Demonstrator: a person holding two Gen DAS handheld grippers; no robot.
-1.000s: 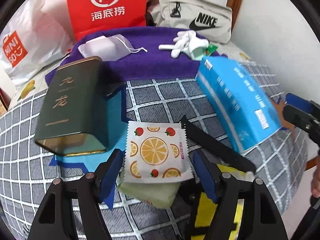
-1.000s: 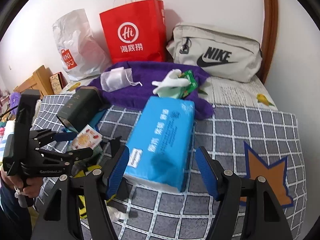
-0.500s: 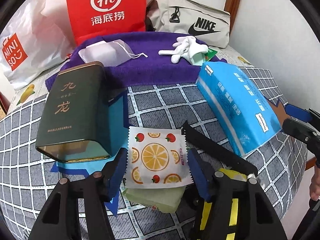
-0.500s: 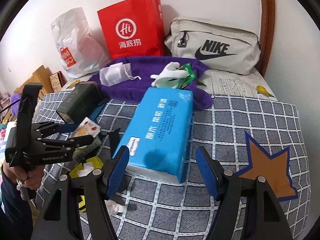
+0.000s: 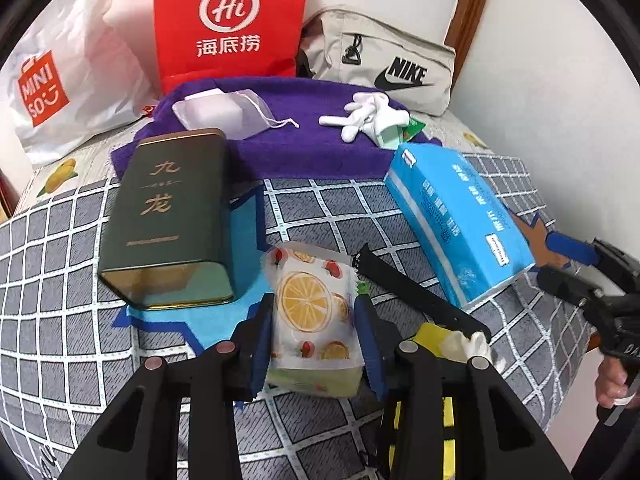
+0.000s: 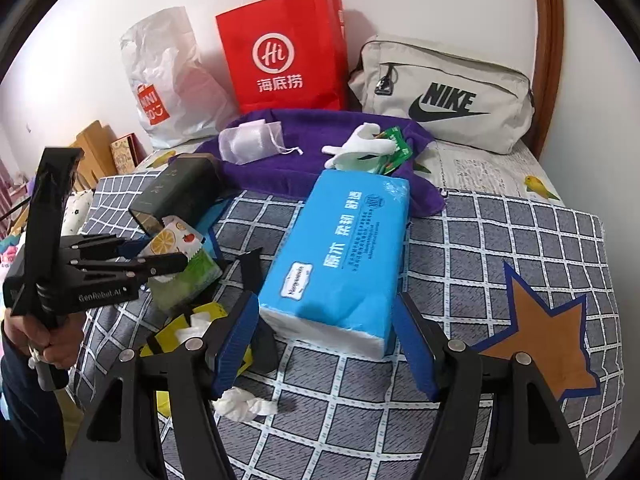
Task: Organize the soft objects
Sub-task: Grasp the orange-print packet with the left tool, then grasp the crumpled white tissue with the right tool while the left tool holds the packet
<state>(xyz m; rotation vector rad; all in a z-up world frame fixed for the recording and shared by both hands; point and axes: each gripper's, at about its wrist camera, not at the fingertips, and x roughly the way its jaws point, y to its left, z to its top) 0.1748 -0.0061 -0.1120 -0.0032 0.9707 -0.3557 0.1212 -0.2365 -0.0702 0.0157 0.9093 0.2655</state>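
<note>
Home bedroom: checked bedspread [image 6: 500, 240], wooden headboard [image 6: 554, 40].

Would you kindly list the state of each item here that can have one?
Left claw: shut on the fruit-print pack.
Right claw: open, straddling the blue tissue pack.
Blue tissue pack: sealed, lying flat.
Green tin: lying on its side.
Nike bag: zipped shut.

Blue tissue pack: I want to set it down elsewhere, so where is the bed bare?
Free: the checked blanket right of the blue tissue pack, around the star patch. Crowded: left of the pack, where the green tin, fruit-print packet and black strap cluster.
</note>
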